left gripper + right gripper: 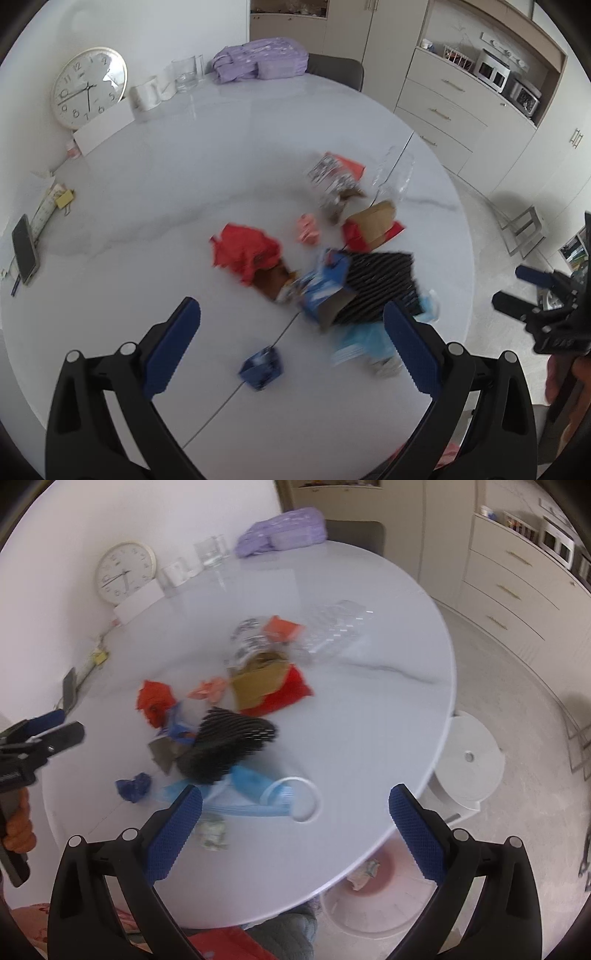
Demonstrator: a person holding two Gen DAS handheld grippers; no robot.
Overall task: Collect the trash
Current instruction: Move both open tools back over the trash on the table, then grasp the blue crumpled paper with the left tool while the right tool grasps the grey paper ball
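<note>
Two wide-open grippers, left gripper [291, 343] and right gripper [295, 827], above round white table [221, 147] strewn with trash [243, 251].

Both views motion-blurred; trash pile [332, 266] labels unreadable. Blue wrapper scrap [261, 369] smeared. Pink bin [369, 890] mostly hidden under table [369, 738] edge. Right gripper [517, 291] cut by frame edge; left gripper [55, 727] cut off too.
</note>
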